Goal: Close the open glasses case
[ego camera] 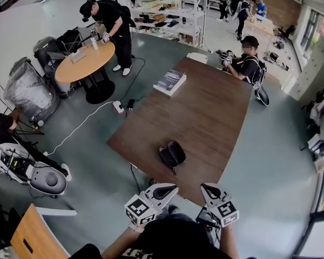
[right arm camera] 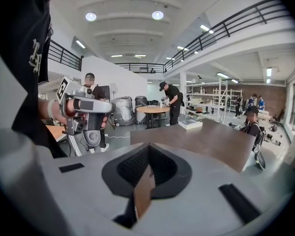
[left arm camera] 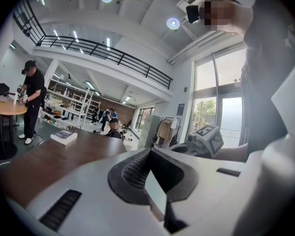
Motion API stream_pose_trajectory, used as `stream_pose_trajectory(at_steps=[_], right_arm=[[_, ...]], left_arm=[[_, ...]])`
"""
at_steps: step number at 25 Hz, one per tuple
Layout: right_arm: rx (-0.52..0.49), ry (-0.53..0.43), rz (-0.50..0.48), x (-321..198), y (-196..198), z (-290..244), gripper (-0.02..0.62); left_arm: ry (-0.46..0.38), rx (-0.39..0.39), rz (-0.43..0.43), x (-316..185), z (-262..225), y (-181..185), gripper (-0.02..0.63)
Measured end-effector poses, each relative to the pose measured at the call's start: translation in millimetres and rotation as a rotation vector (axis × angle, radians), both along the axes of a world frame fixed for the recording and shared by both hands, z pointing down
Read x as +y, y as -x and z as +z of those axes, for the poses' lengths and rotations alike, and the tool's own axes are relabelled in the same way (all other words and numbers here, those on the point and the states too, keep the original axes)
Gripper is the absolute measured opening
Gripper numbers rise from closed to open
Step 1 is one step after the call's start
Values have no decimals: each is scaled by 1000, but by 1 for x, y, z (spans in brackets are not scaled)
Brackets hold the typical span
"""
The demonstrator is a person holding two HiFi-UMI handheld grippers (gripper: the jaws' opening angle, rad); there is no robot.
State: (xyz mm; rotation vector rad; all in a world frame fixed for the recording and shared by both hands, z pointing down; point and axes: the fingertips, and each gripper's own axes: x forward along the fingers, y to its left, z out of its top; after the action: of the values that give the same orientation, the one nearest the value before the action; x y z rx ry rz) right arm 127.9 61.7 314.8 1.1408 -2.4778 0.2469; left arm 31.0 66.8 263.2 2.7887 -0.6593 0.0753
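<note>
Jaws on both my grippers are pressed together, tip to tip, with nothing caught between them. My left gripper (ego camera: 171, 189) and right gripper (ego camera: 204, 187) hang side by side just off the near edge of the long brown rectangular wooden table (ego camera: 216, 107), neither touching it. Each gripper's own view confirms it: the left gripper's ribbed dark pads (left arm camera: 135, 171) meet at the tip, and so do the right's (right arm camera: 132, 167).

The dark oval glasses case (ego camera: 172, 154) lies on the near part of the table, slightly left of its middle and well apart from both grippers. It is too small here to tell how far its lid stands open.

A dark blue book (ego camera: 170, 82) rests at the table's far left corner. Beyond it, far left, a person in black (ego camera: 111, 18) stands at a round light-wood table (ego camera: 85, 62).
</note>
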Motion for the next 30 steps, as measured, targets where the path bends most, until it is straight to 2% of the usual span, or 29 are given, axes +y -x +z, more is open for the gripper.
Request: stream_pose_trajectory(at_steps=[12,21,23,30], right_arm=[[18,-5,-34,-5,17,3,-14],[30,34,-12,9,23,21,-14],[62,47,-21,12,28,20,-14],[73,30,-37,8,40,1,-14]], left_arm=[[25,2,-5,-5,12,8,6],[58,-11,14,2,29,17,6],[66,-9,11,3,26,21,6],[55,8,-5,-1,9,34,6]])
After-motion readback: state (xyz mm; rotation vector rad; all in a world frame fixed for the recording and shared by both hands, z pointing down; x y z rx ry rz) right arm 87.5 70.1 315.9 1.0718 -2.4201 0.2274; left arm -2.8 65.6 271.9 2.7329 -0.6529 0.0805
